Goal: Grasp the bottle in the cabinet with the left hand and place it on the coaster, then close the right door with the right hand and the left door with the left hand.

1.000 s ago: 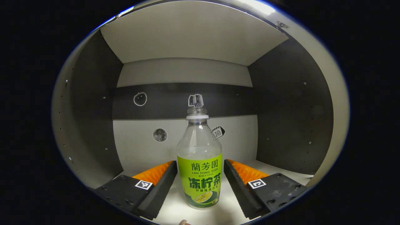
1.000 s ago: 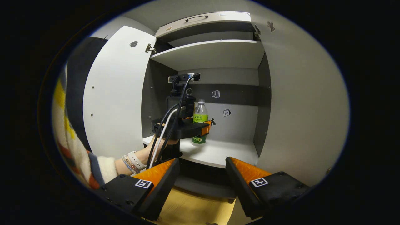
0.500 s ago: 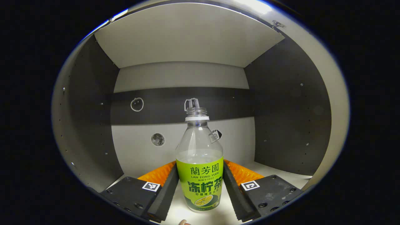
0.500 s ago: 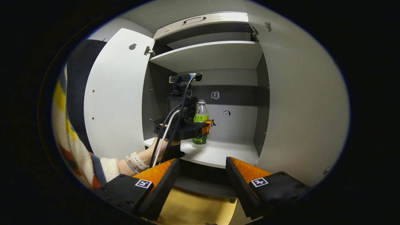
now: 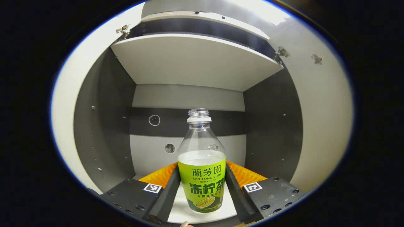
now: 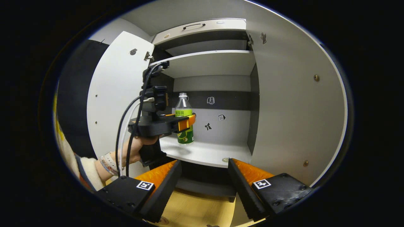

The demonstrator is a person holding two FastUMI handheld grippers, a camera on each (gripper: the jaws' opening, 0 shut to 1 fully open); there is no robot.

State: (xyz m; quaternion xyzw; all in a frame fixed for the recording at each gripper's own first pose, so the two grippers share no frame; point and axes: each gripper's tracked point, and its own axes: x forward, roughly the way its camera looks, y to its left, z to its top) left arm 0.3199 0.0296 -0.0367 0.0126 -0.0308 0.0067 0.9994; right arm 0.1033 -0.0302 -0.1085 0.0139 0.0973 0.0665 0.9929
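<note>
At the cabinet's (image 6: 284, 104) front edge: left gripper (image 5: 202, 189) jaws pinching the bottle (image 5: 202, 170), lifted just off the shelf (image 6: 205, 153). Right gripper (image 6: 204, 179) jaws spread, idle. Coaster placement, both doors pending.

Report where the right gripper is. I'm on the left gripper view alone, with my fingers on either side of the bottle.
Observer: In the right gripper view, the right gripper hangs open in front of the cabinet, lower than the shelf, and holds nothing.
Operator: Give me the doors.
Observer: Both are swung wide. The left door is beside your hand and the right door is opposite.
Operator: Check behind the left gripper.
Observer: Cables loop from the top of the left gripper down past your wrist.
</note>
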